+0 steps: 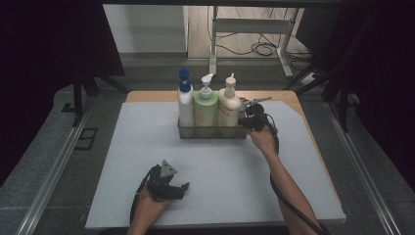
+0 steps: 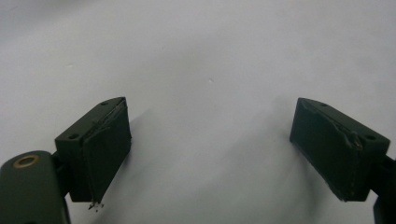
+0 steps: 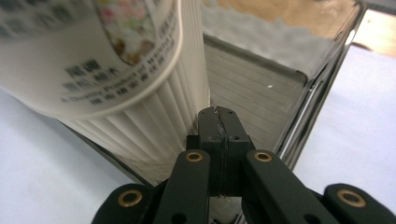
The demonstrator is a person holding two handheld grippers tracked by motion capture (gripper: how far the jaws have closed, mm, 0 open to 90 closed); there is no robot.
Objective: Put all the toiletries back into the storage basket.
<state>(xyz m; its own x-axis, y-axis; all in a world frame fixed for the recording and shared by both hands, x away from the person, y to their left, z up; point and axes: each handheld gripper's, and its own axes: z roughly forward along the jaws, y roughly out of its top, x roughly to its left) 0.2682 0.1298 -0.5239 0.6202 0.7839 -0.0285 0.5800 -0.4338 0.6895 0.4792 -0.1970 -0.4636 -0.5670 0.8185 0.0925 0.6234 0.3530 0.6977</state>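
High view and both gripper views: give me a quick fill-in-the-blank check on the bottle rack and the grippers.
1. The rack holds ___ pump bottles.
2. The middle bottle is ___ in colour.
3. The right gripper, its jaws ___, sits at the rack's end beside the cream bottle.
4. The left gripper rests over the white mat with its jaws ___.

Missing words: three; green; shut; open

Your forearms are bare, no sleeves. Each gripper is matte black: your left gripper (image 1: pixel 171 185) carries a grey three-cornered plate, your right gripper (image 3: pixel 219 122) shows brass-ringed pivots, and black cables trail from both.
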